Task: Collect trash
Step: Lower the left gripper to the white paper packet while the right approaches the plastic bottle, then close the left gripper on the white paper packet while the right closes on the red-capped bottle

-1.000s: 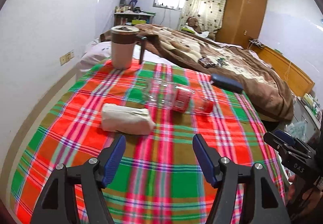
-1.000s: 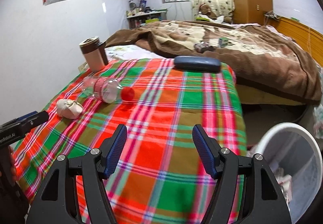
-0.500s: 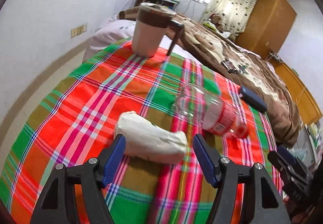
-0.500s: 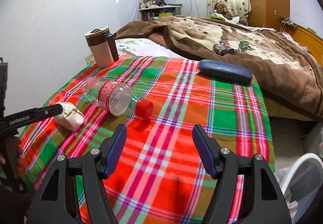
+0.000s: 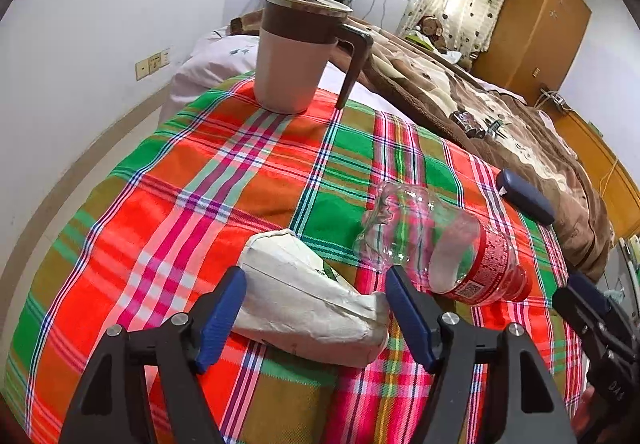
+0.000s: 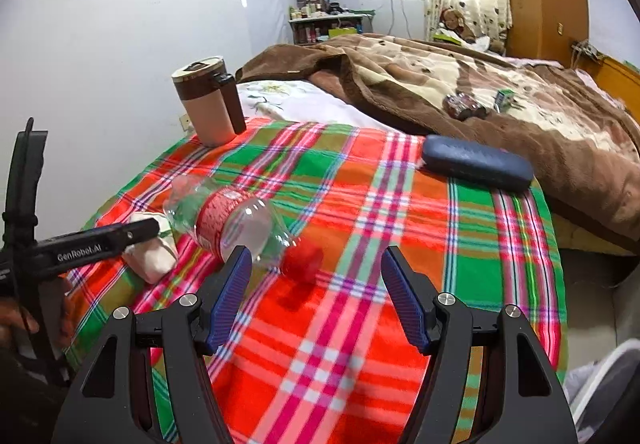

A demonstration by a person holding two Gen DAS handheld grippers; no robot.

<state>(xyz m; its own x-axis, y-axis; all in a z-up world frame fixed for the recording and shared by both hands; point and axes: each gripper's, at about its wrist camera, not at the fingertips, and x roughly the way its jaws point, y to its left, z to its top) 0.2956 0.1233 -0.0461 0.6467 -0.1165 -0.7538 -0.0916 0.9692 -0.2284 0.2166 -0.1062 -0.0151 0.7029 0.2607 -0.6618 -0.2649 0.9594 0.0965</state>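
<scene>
My left claw point(image 5: 316, 304) has just been opening around the crumpled paper point(image 5: 308, 300) at lower centre, contact unclear. My right claw point(image 6: 316, 292) gapes, empty. The clear bottle point(image 6: 236, 220) lies capped – contents unclear.

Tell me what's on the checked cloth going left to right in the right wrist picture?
White crumpled paper → clear plastic bottle with its red cap → dark blue case. The mug stands farther back, above the bottle.

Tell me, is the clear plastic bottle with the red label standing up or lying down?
Lying down. The clear plastic bottle rests on its side on the plaid cloth, red cap pointing sideways.
</scene>
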